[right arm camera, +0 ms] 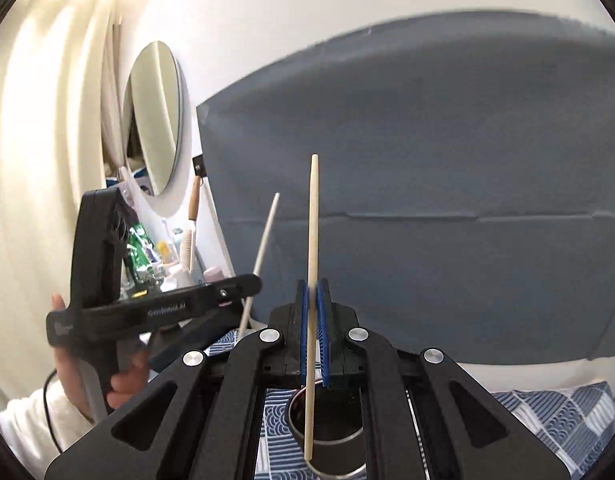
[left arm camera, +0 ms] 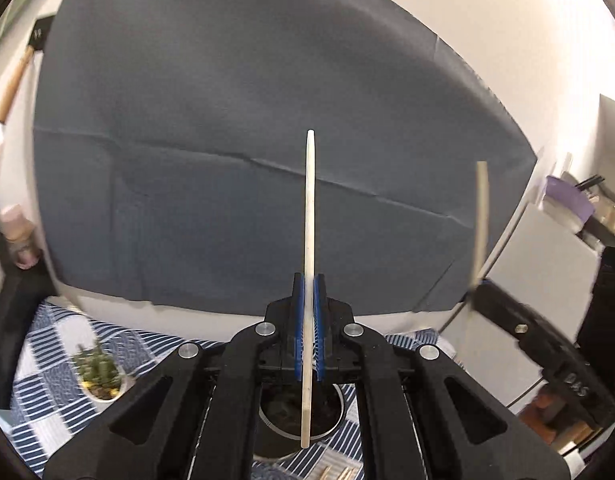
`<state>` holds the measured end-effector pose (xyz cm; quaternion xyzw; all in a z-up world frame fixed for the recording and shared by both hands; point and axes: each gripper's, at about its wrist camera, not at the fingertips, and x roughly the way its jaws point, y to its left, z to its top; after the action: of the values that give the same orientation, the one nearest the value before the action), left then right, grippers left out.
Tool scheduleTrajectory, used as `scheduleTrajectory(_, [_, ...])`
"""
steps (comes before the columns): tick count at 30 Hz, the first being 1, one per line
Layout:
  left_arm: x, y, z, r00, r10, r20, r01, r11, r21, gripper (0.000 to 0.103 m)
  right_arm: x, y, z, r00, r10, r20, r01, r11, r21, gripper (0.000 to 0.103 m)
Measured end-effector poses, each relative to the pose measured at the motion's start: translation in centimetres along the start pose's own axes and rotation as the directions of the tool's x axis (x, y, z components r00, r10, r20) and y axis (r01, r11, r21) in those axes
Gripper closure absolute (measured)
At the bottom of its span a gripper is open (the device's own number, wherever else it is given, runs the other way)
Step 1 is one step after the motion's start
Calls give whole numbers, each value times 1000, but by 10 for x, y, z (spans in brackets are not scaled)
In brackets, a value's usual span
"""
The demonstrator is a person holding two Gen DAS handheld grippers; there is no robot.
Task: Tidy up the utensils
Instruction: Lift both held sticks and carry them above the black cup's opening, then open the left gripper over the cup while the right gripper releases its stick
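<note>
A dark grey sheet (left arm camera: 243, 152) covers the white wall and fills most of both wrist views. Below it, a blue-and-white patterned cloth (left arm camera: 47, 344) covers the table surface. A round mirror (right arm camera: 157, 116) hangs on the wall to the left of the sheet in the right wrist view.

The left gripper (left arm camera: 308, 312) is fully closed, its blue pads clamped on a pale chopstick (left arm camera: 310, 240) that stands nearly upright between them. The right gripper (right arm camera: 314, 320) is likewise fully closed on a second chopstick (right arm camera: 312, 264), also near vertical. A person's hand (right arm camera: 123, 376) grips the handle of the left unit, seen at the left of the right wrist view.

A dark cylindrical metal cup (right arm camera: 339, 436) stands on the cloth directly beneath the grippers. The lower end of each chopstick appears over its opening; whether either tip is inside cannot be determined. A small potted plant (left arm camera: 99, 372) sits on the cloth to the left of the cup.
</note>
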<state>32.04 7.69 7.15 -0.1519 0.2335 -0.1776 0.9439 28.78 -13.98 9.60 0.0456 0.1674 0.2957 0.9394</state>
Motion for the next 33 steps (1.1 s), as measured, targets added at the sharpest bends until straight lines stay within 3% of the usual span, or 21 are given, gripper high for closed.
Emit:
scheduleTrajectory(8, [47,17,-18,996,-83,-10,83,996,-29,98,55,-19,-20,998,29,-59,-25,997,67,98])
scheduleTrajectory(14, [75,34,-38,996,-76,-49,72,995,-66,98,87,-27,-42,993,47,-108,-36,994,101,98])
scheduleTrajectory(22, [78,33,-52,996,-81,-43,77,994,-79,98,92,-32,-57,989,20,-143,-6,995,98,93])
scheduleTrajectory(23, [76,32,-53,996,-82,-41,78,993,-83,96,90,-33,-57,990,8,-143,7,995,98,91])
scheduleTrajectory(25, [73,32,-54,996,-81,-46,77,993,-95,76,86,-38,-58,990,-14,-143,30,993,111,60])
scheduleTrajectory(29, [59,33,-57,998,-44,-45,41,997,-73,65,67,-45,-58,989,-90,-118,105,986,130,45])
scheduleTrajectory(31, [51,34,-58,998,-25,-50,22,998,-65,42,58,-49,-58,985,-134,-112,150,978,142,28])
scheduleTrajectory(33, [45,33,-60,998,-16,-66,12,998,-59,34,49,-51,-57,980,-171,-102,186,971,151,21])
